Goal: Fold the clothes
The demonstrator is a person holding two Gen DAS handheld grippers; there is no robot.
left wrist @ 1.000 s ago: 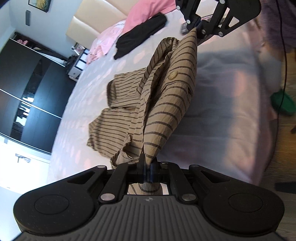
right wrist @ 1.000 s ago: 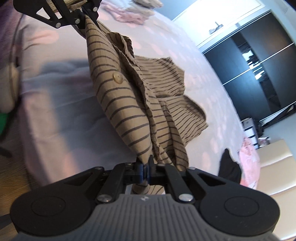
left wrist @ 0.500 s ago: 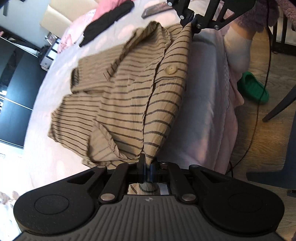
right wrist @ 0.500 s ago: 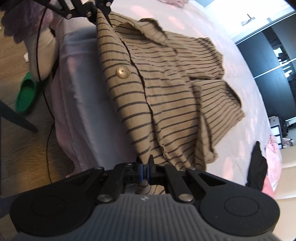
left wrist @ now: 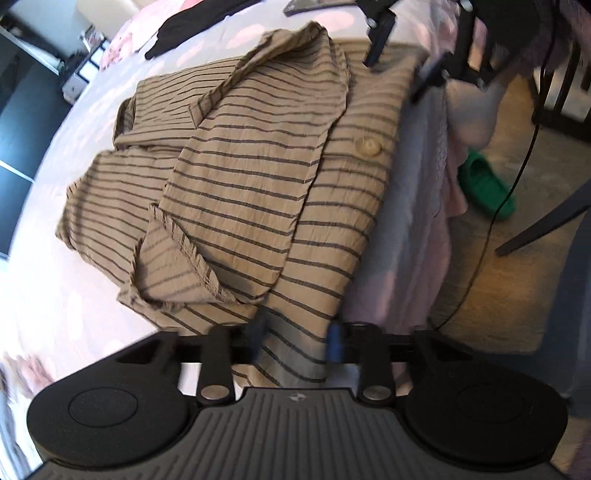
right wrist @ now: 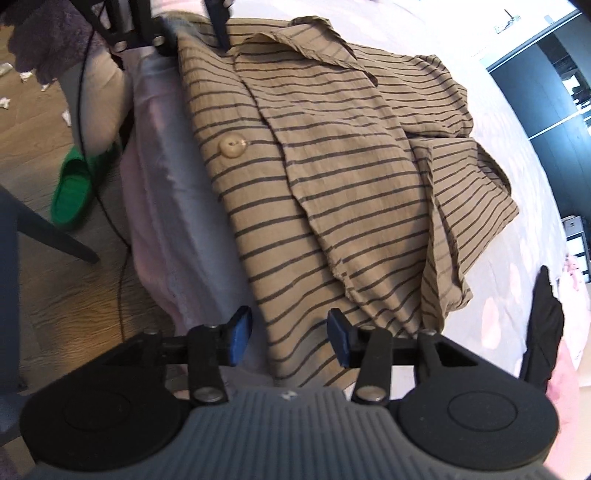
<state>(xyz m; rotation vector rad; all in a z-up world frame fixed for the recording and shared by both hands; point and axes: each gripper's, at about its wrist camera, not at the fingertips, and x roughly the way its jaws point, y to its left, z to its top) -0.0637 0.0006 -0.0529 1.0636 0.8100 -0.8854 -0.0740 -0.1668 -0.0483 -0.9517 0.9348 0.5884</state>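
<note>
1. Left gripper (left wrist: 297, 341), foreground of the left wrist view: jaws spread, holding nothing; the hem of the striped shirt (left wrist: 258, 177) lies between and beneath the blue pads.
2. Right gripper (right wrist: 290, 338), foreground of the right wrist view: jaws likewise spread and empty, straddling the opposite edge of the same shirt (right wrist: 332, 177).
3. The shirt, tan with dark stripes, lies spread on the bed (left wrist: 55, 317) near its side edge, partly folded over itself, a pale button (left wrist: 367, 147) facing up on the edge nearest the bedside.
4. Surface: a pale sheet with faint pink patches; a pink-and-lilac bedspread (right wrist: 155, 206) hangs down the side of the bed toward a wooden floor (right wrist: 74, 288).
5. Beyond the shirt, on the bed: a black garment (left wrist: 192, 26) and pink fabric (right wrist: 569, 354).
6. Room: dark wardrobe panels (right wrist: 554, 122) stand past the far side of the bed.
7. View differences: the left wrist view shows the right gripper at the shirt's far end (left wrist: 402, 66), a green slipper (left wrist: 484, 184) and a black cable (left wrist: 495, 221) on the floor; the right wrist view shows the left gripper at its far end (right wrist: 195, 33), the same slipper (right wrist: 72, 192), a dark chair leg (right wrist: 44, 236) and scraps of white litter (right wrist: 66, 116) on the floor.
</note>
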